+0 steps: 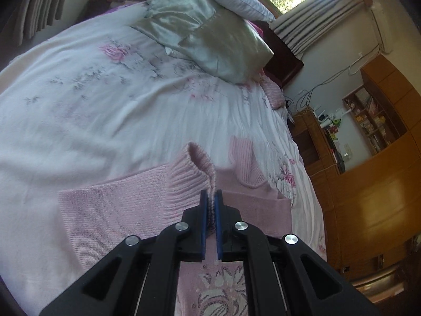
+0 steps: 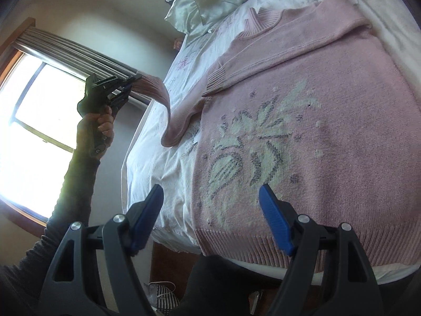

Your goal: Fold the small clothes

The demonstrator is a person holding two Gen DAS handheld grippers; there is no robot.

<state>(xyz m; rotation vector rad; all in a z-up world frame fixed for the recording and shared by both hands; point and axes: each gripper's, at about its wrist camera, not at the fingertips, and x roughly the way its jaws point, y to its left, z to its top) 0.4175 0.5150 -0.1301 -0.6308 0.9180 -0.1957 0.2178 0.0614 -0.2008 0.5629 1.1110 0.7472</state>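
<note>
Both wrist views look close along the bed, sharing the pink sweater.

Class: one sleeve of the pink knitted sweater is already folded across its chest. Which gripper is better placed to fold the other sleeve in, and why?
Left. The left gripper is already shut on the ribbed cuff of the pink knitted sweater, holding that sleeve above the white floral bedsheet. The right gripper hovers open and empty near the hem.

I see a floral bedsheet, two satin pillows by a striped cushion, grey curtains, and what looks like wooden shelving.
</note>
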